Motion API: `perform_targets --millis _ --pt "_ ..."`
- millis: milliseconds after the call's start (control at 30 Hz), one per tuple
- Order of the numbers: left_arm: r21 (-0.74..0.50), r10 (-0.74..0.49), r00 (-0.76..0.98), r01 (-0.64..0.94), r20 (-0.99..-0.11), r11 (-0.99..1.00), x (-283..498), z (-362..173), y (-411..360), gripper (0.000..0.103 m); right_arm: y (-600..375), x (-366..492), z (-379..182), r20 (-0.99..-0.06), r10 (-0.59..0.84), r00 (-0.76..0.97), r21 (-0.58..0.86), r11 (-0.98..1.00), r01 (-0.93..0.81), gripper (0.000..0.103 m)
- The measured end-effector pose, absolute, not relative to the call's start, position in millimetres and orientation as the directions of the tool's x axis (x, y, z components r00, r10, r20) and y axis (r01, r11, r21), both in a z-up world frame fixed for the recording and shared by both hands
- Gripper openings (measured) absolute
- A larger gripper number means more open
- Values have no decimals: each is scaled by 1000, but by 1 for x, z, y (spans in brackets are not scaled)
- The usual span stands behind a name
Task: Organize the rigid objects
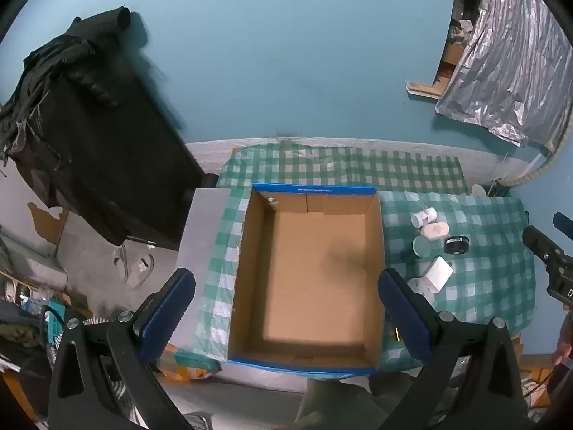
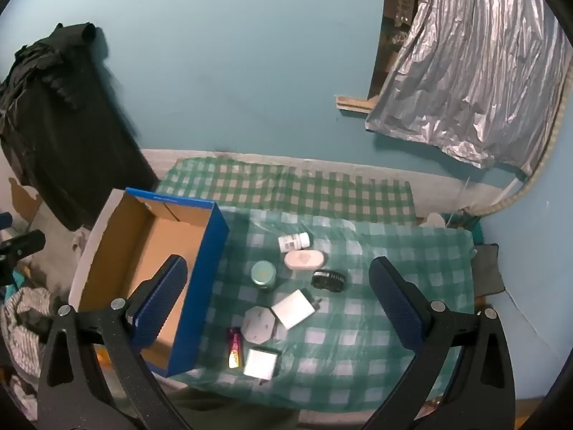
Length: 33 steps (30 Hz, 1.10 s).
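An empty blue-sided cardboard box (image 1: 308, 276) (image 2: 211, 261) sits on a green checked cloth (image 2: 376, 304). My left gripper (image 1: 286, 308) hovers open above the box, nothing between its fingers. My right gripper (image 2: 275, 301) is open above a cluster of small items beside the box: a white pill bottle (image 2: 293, 240), a pink oval case (image 2: 304, 259), a round green-lidded jar (image 2: 263, 273), a black round tin (image 2: 328, 280), a white charger (image 2: 294, 307), a grey hexagonal piece (image 2: 258, 324), a red tube (image 2: 235, 347) and a white square block (image 2: 261, 362). Some of these show in the left wrist view, such as the charger (image 1: 438, 273).
A black-draped object (image 1: 89, 136) stands at the left by the teal wall. Silver foil sheeting (image 2: 465, 82) hangs at the right. A grey board (image 1: 200, 240) lies left of the box. The right gripper's body (image 1: 551, 261) shows at the left wrist view's right edge.
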<state>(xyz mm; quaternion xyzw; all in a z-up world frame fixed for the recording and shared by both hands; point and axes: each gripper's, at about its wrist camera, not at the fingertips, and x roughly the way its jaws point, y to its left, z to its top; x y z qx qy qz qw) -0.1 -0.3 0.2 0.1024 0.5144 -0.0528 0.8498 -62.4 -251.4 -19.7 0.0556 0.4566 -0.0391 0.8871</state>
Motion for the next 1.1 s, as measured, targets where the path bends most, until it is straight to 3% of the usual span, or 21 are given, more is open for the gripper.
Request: perform_targets --millis 1100 --pt "86 -15 446 205 -895 975 4 -2 6 103 -247 -61 -30 -830 -10 558 69 990 121 101"
